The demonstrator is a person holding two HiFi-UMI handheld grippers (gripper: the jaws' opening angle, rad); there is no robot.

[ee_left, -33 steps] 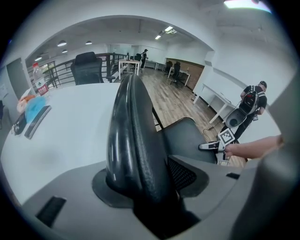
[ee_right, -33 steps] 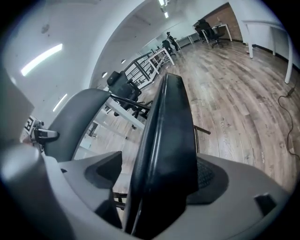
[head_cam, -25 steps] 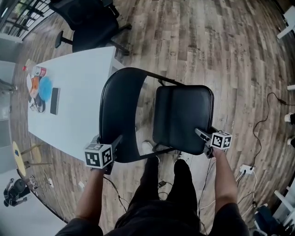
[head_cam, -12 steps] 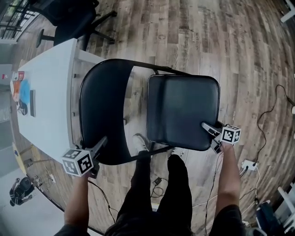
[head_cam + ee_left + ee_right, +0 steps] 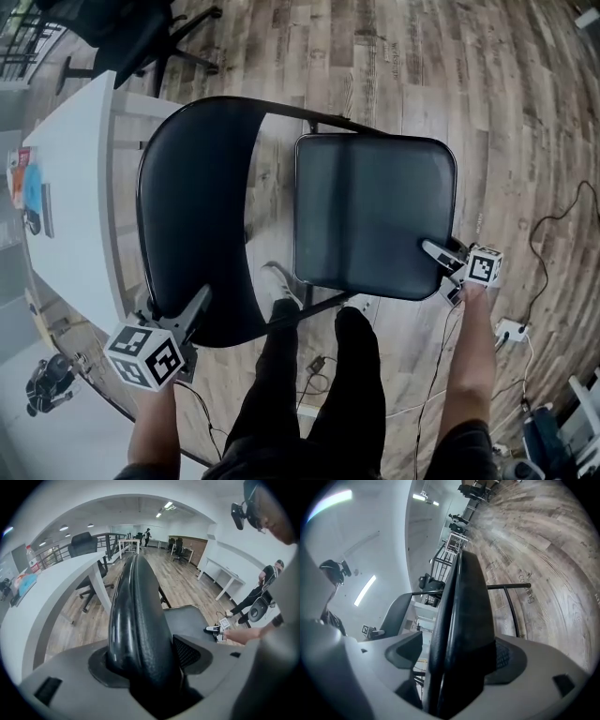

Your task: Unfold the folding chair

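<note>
Above the wooden floor [image 5: 422, 66], just beside the white surface [image 5: 80, 178], the black folding chair [image 5: 281, 309] is held in front of the person. The left gripper [image 5: 190, 307] has its fingers clenched on the rim of the backrest [image 5: 197, 206], which fills the gap between them. The right gripper [image 5: 439, 255] has its fingers clamped on the near corner of the seat [image 5: 370, 211], whose padded face is turned up to the head view.

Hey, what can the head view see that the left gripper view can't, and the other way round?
Only the head view: the person's legs and the power strip. Only the left gripper view: ceiling lights and distant desks. Both: the left gripper shut on the chair backrest, the white table, and the right gripper gripping the seat.
</note>
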